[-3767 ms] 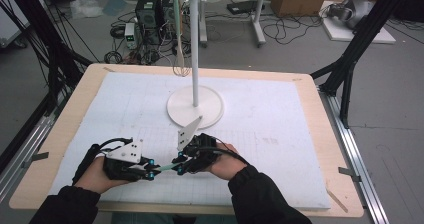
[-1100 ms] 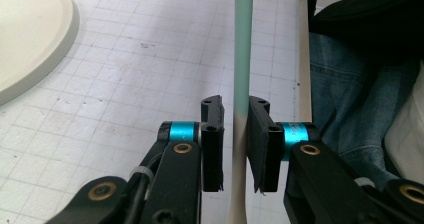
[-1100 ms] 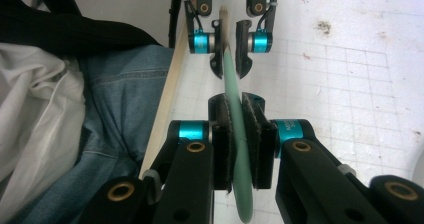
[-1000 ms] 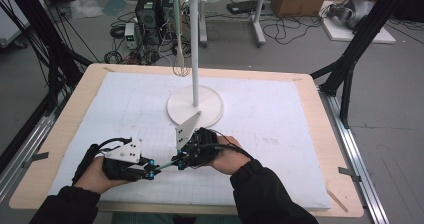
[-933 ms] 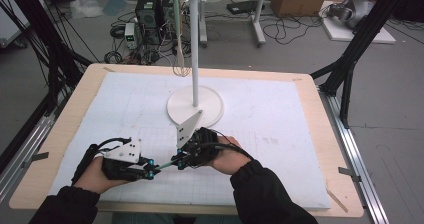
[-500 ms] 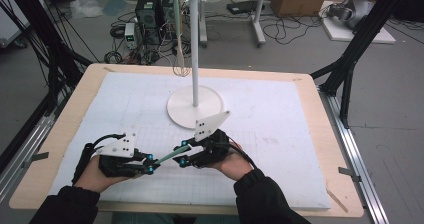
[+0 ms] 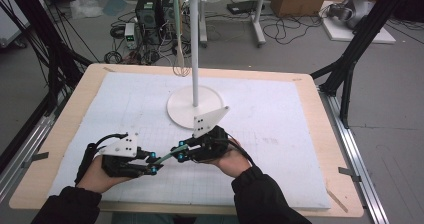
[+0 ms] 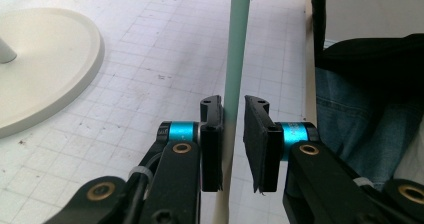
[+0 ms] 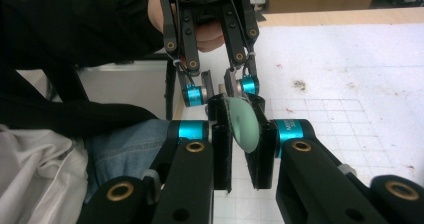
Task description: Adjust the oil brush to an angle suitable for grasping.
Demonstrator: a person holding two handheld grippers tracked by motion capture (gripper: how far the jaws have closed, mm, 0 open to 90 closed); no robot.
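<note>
Above the gridded white mat (image 7: pixel 280 134), my right gripper (image 9: pixel 239 134) clamps the light, stiff mint spatula (image 8: pixel 234 59) at its blade while my left gripper (image 8: pixel 233 139) stands slightly apart around the slim handle.

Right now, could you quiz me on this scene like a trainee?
1. True or false: a whisk hangs from the white stand.
2. Which gripper clamps the green utensil's round end? A left, B right.
3. What covers the table?
Key: 1 true. 2 B: the right gripper has just been closing on it. The left gripper, just opening, stands loose around the handle. 3 a white gridded mat.
</note>
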